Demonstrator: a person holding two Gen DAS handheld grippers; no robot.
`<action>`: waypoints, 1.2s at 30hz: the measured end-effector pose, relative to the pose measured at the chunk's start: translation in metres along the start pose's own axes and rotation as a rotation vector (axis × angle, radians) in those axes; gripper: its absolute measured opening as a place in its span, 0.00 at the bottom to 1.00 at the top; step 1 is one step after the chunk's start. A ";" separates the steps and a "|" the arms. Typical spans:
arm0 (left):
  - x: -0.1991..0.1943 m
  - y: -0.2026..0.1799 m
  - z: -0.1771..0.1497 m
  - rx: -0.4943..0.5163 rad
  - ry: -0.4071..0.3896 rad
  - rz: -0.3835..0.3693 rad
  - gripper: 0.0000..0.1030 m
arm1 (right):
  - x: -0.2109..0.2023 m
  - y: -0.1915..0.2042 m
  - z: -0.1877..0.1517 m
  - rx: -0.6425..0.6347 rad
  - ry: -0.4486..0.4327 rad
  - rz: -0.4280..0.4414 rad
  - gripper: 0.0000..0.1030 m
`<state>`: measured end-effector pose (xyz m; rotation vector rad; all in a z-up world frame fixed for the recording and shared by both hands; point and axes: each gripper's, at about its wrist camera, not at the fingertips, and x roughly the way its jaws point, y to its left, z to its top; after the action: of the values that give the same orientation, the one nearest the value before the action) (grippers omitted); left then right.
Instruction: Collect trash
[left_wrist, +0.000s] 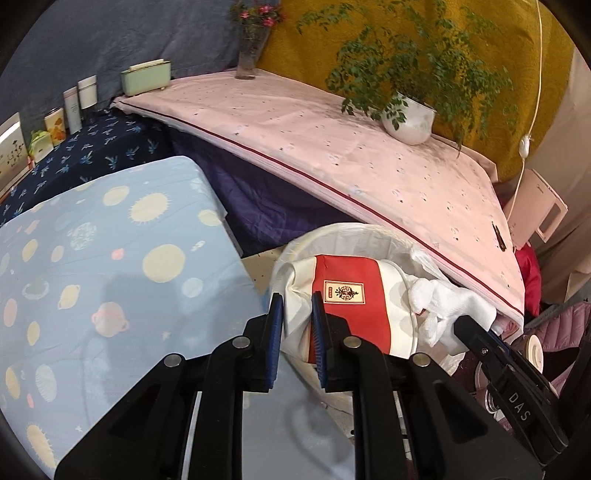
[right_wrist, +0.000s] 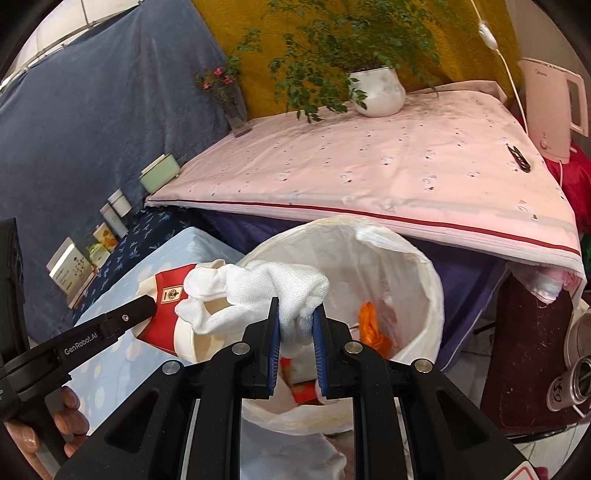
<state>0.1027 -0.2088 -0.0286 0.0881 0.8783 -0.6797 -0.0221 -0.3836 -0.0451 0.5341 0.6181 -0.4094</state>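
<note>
Beside pink-sheeted table (right_wrist: 369, 170), lined bin (right_wrist: 424, 266): right gripper (right_wrist: 295, 317) clamps white tissue (right_wrist: 266, 288) above it, left gripper (left_wrist: 297, 314) pinches red-white paper cup (left_wrist: 351, 314); disposal step, release pending.

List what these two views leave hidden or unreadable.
- Bin bottom: right wrist view, covered by the right claw and its white tissue.
- Cup label text: both views, too small.
- Cup's far side: left wrist view, behind the left claw.
- Kettle: cut off by the picture's edge.
</note>
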 end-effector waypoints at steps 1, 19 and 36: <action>0.002 -0.003 0.000 0.005 0.003 -0.002 0.15 | -0.001 -0.004 0.000 0.004 -0.001 -0.004 0.15; 0.031 -0.026 -0.008 0.020 0.044 0.002 0.45 | 0.009 -0.035 0.005 0.044 0.006 -0.024 0.16; 0.026 -0.007 -0.014 0.016 0.029 0.068 0.54 | 0.022 0.001 0.004 -0.037 0.027 0.009 0.23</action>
<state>0.1008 -0.2228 -0.0559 0.1419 0.8939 -0.6227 -0.0034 -0.3896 -0.0561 0.5081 0.6479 -0.3819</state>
